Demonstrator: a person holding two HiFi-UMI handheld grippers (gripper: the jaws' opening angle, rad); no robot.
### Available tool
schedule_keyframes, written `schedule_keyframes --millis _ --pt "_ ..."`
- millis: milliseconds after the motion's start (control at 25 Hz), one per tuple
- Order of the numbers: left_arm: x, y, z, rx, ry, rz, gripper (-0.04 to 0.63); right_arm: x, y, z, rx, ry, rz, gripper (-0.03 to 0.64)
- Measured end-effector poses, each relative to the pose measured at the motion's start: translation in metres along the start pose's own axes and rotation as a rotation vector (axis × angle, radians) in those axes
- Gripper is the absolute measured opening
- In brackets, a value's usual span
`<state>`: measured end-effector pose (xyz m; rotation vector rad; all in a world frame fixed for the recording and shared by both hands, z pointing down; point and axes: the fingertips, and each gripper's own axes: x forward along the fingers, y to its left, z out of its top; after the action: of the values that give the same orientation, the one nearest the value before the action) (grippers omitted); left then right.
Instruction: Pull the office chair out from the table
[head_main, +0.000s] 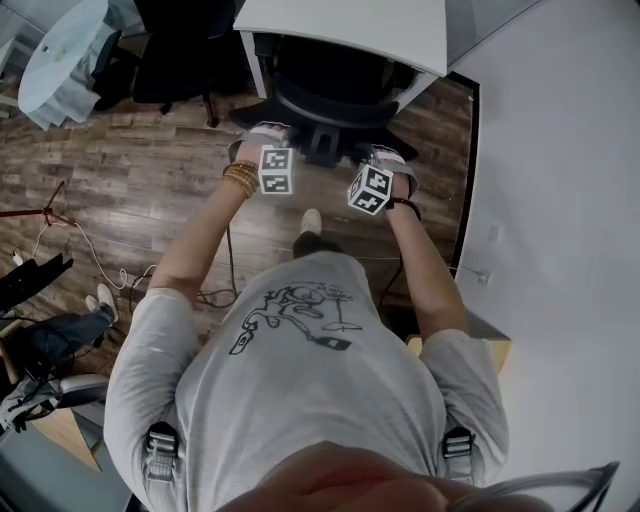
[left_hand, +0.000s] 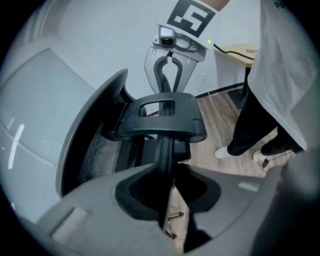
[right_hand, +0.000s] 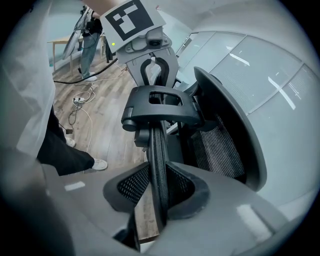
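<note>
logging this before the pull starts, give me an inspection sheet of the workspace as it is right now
surface: wooden floor; white table over the chair.
job's things: black office chair tucked under the table, backrest toward the person.
clutter: dark equipment on the floor at left, too unclear to name.
grippers: left gripper and right gripper both shut on the chair's backrest rim, facing each other.
cables: white cable and black cable loose on the floor near the person's feet.
surroundings: second black chair, round pale table, white wall.
</note>
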<state>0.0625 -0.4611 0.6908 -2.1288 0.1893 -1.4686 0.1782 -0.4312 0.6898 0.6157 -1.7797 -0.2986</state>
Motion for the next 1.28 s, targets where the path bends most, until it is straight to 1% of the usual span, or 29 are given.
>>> schedule_keyframes --millis 280,800,960,1280 --pt "-0.027 -0.039 -0.011 0.017 -0.001 0.003 0.1 -0.018 0.043 0.022 0.017 0.005 -0.006 0.106" --pt "-0.076 -0.099 -0.041 0.021 0.001 0.003 0.103 -0.047 0.111 0.072 0.026 0.002 -0.011 0.103" --pt "-0.096 -0.116 -0.052 0.018 0.0 -0.007 0.104 -0.058 0.13 0.092 0.03 0.007 0.001 0.103" --pt "-0.118 -0.177 -0.032 0.022 0.002 0.002 0.104 -0.086 0.189 0.083 0.034 -0.001 -0.003 0.103"
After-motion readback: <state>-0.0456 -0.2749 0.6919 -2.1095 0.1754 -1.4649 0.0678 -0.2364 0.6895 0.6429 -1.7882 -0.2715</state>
